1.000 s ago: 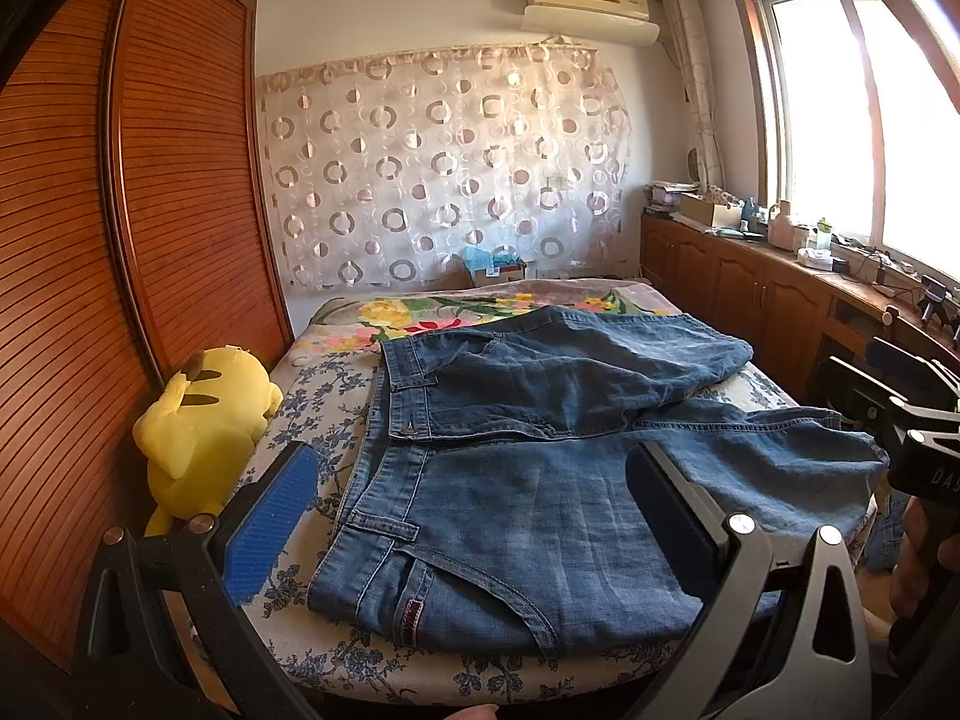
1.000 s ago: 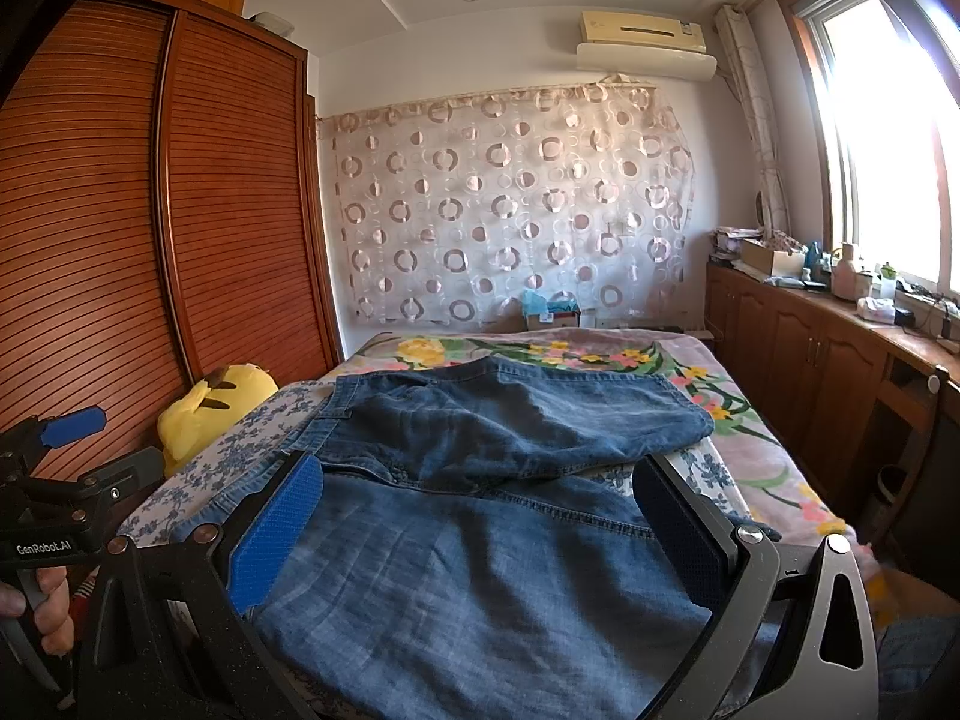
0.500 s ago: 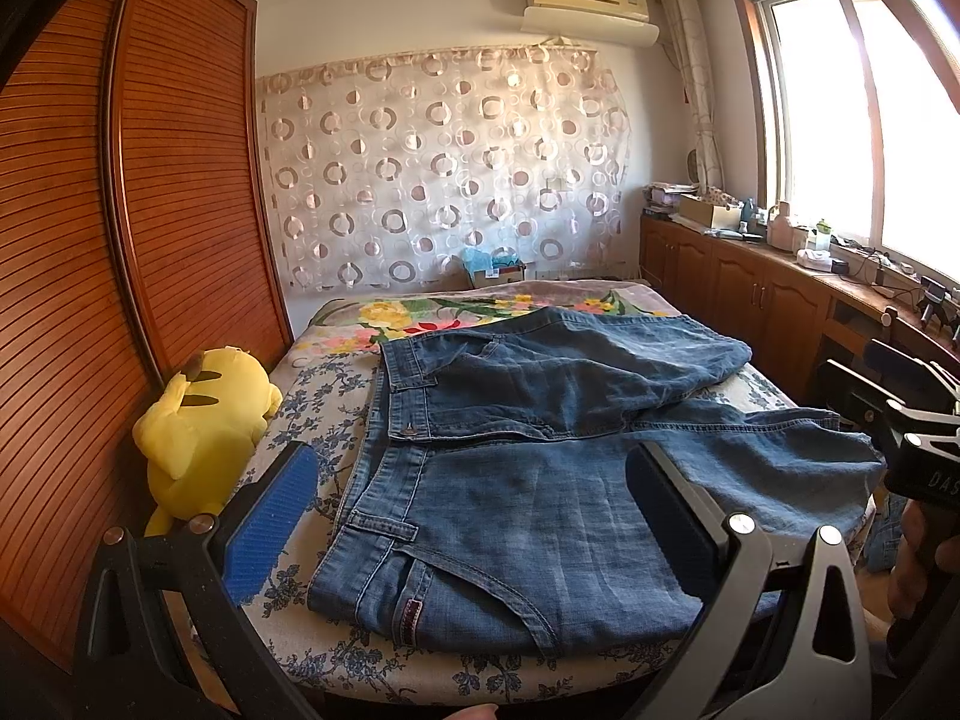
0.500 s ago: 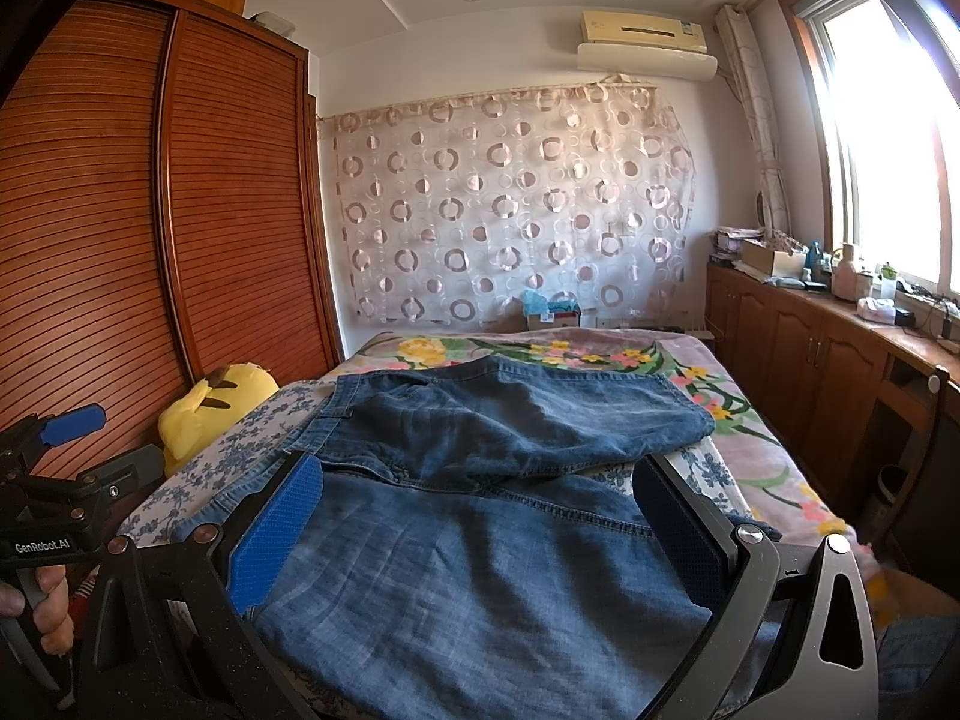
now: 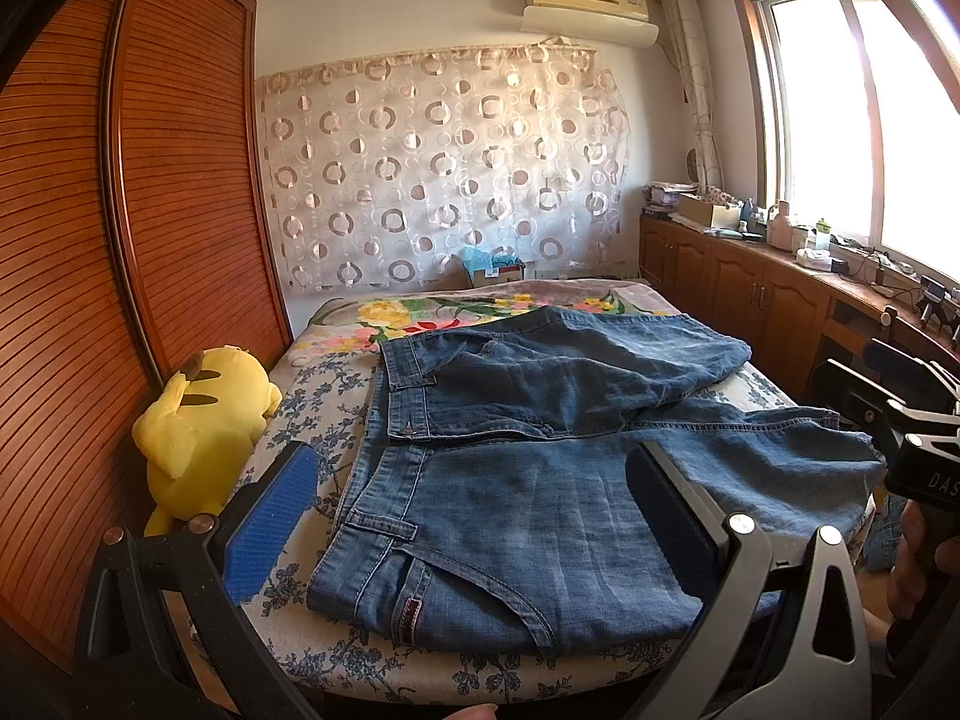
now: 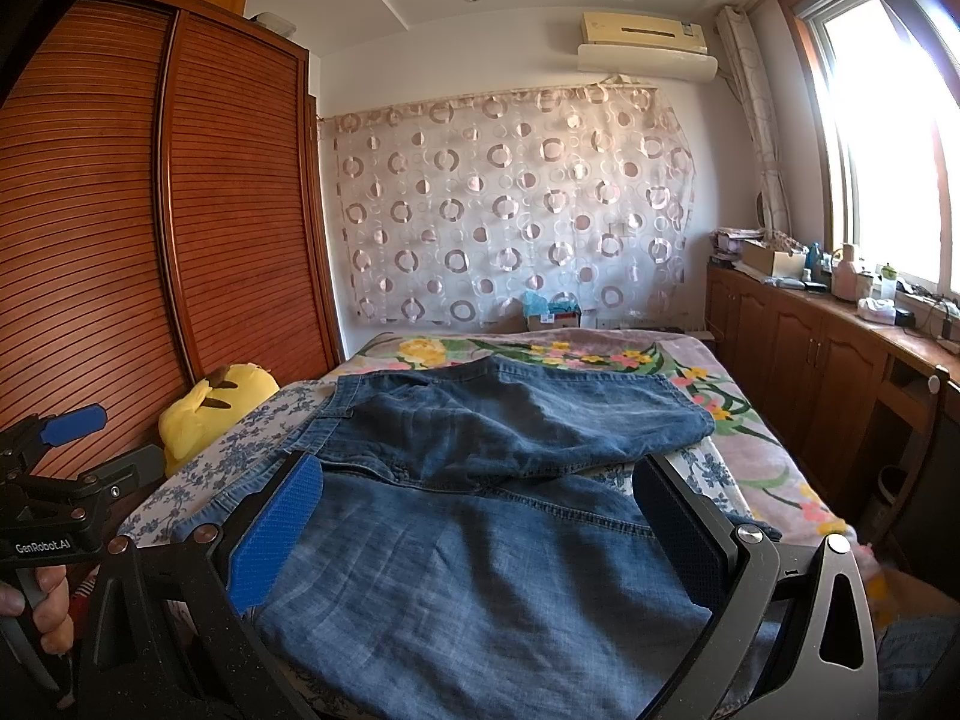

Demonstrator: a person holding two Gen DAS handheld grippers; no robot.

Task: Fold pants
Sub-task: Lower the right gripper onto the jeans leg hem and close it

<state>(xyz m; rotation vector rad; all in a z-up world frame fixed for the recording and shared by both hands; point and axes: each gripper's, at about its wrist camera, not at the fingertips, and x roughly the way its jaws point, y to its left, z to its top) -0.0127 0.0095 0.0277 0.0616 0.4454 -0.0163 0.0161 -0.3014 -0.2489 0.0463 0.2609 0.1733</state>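
Blue denim pants [image 5: 540,480] lie spread on the bed, waistband to the left, one leg folded back over the far side. In the right wrist view the pants [image 6: 480,552] fill the near bed. My left gripper [image 5: 468,516] hovers open above the waistband end, nothing between its fingers. My right gripper [image 6: 474,534] is open above the near leg, holding nothing. Each gripper shows at the edge of the other's view, held by a hand.
The bed [image 5: 336,384] has a floral cover. A yellow plush toy [image 5: 204,420] sits at its left edge by the wooden wardrobe [image 5: 120,240]. Wooden cabinets [image 5: 750,294] with clutter line the right wall under the window. A box [image 6: 549,315] stands beyond the bed.
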